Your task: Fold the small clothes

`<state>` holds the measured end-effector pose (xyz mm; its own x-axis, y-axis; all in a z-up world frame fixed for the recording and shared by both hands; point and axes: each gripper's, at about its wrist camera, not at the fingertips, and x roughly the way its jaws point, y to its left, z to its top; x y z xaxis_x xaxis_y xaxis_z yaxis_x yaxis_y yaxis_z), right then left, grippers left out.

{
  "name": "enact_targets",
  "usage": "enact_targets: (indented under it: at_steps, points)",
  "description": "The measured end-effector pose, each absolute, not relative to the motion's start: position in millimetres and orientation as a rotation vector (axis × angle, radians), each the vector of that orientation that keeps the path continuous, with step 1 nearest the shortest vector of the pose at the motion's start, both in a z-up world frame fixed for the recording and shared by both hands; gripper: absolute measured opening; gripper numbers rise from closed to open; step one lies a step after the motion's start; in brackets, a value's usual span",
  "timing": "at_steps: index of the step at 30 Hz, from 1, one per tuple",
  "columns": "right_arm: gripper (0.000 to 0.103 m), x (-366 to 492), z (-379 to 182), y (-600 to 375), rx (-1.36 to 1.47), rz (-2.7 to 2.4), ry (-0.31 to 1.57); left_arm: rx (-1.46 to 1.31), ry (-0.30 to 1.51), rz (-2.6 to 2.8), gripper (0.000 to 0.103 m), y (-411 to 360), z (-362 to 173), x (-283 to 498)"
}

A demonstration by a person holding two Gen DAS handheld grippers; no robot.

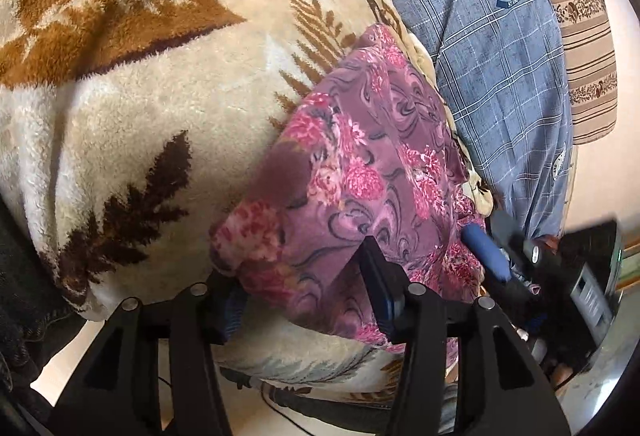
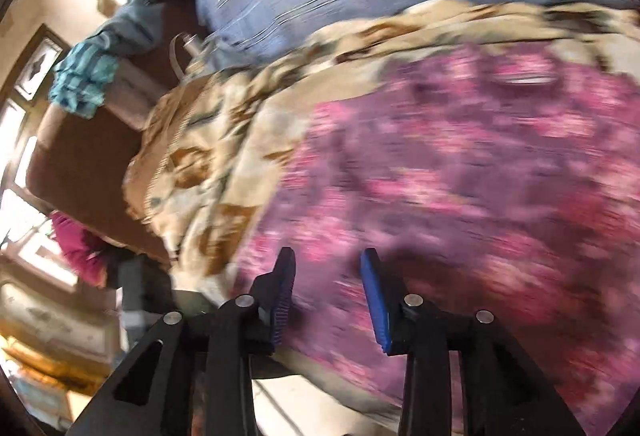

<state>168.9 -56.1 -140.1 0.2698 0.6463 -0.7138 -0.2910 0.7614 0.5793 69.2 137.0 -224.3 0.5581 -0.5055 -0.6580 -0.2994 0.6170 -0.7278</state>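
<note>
The purple floral garment (image 1: 360, 164) lies on the cream fleece blanket (image 1: 140, 108), directly ahead of my left claw (image 1: 298, 300). A fold of it drapes over that claw's left finger; jaws stand apart, not pinching. My right claw (image 2: 328, 300), seen blurred, hovers over the same garment (image 2: 460, 176), jaws parted, nothing between them. Beyond the garment lies a blue checked cloth (image 1: 492, 48).

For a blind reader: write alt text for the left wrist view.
A purple floral garment lies on a cream leaf-print blanket, its near edge between the open left gripper jaws. The right gripper is at its right edge, blue checked fabric beyond.
</note>
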Motion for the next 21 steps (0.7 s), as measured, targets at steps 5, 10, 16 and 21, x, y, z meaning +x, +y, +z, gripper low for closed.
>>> enact_targets:
  at_steps: [5, 10, 16, 21]
  points:
    - [0.04, 189, -153, -25, 0.349, 0.706, 1.27, -0.957, 1.014, -0.142, 0.05, 139, -226, 70]
    - [0.04, 194, -152, -28, 0.407, 0.721, 1.344, -0.944, 1.02, -0.095, 0.046, 135, -220, 78]
    - [0.046, 197, -119, -40, 0.358, 0.807, 1.43, -0.445, 0.855, -0.079, 0.008, 77, -151, 61]
    - [0.067, 201, -74, -46, 0.198, 0.861, 1.444, -0.066, 0.694, -0.1, 0.008, -4, -99, 39]
